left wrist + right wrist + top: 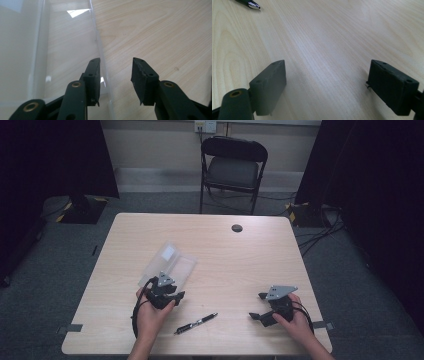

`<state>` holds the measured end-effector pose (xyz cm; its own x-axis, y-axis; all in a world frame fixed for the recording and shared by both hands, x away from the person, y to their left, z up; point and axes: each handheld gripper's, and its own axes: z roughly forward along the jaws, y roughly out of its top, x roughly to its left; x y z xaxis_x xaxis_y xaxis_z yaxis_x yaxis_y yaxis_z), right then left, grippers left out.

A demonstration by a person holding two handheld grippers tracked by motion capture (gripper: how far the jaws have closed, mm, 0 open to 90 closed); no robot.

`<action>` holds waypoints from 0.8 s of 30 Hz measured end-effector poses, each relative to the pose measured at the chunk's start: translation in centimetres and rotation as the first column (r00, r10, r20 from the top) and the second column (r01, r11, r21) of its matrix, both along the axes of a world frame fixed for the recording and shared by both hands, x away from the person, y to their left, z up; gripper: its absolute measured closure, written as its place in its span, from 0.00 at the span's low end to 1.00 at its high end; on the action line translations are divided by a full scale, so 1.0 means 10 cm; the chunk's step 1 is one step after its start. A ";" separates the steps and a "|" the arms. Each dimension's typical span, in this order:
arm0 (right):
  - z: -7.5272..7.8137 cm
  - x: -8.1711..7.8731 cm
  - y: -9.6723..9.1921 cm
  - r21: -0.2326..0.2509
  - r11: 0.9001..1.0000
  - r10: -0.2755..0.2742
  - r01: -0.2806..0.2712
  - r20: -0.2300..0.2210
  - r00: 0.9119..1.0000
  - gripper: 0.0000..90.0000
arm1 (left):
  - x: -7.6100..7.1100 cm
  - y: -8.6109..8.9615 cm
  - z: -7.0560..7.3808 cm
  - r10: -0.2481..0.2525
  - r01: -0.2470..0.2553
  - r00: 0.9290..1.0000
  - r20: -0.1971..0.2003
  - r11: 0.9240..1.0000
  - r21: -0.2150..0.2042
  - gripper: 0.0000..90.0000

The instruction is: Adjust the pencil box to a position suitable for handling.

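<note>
Black folding chair (233, 167) behind table (250, 270). Wall socket (205, 125) above chair. Loose cables (320, 232) on grey carpet, right side.

Table (240, 265) – matt pale wood; case (172, 262) – clear glossy plastic.

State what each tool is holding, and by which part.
Nothing is held. The left tool is open, its jaws astride the edge of the clear plastic case. The right tool is open over bare wood.
</note>
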<state>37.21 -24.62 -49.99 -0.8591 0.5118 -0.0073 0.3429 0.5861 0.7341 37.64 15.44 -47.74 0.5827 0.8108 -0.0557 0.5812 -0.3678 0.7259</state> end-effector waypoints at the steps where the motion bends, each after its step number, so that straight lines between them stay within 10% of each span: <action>1: 0.00 0.00 0.00 0.000 1.000 0.000 0.000 0.000 1.000 0.16 | 0.02 0.00 -0.02 -0.006 0.006 1.000 -0.005 1.000 0.005 0.68; 14: 0.00 0.00 0.00 0.000 1.000 0.000 0.000 0.001 1.000 0.16 | 0.10 -0.01 -0.08 0.028 -0.028 0.998 -0.057 1.000 -0.010 0.94; 24: 0.00 0.00 0.00 0.000 1.000 0.000 0.000 0.000 1.000 0.16 | 0.17 -0.08 -0.06 -0.063 0.065 0.997 -0.051 0.997 0.040 0.98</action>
<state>37.22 -24.63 -50.00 -0.8591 0.5117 -0.0075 0.3427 0.5861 0.7342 39.36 14.65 -48.35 0.6310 0.7739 -0.0532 0.5903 -0.4345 0.6802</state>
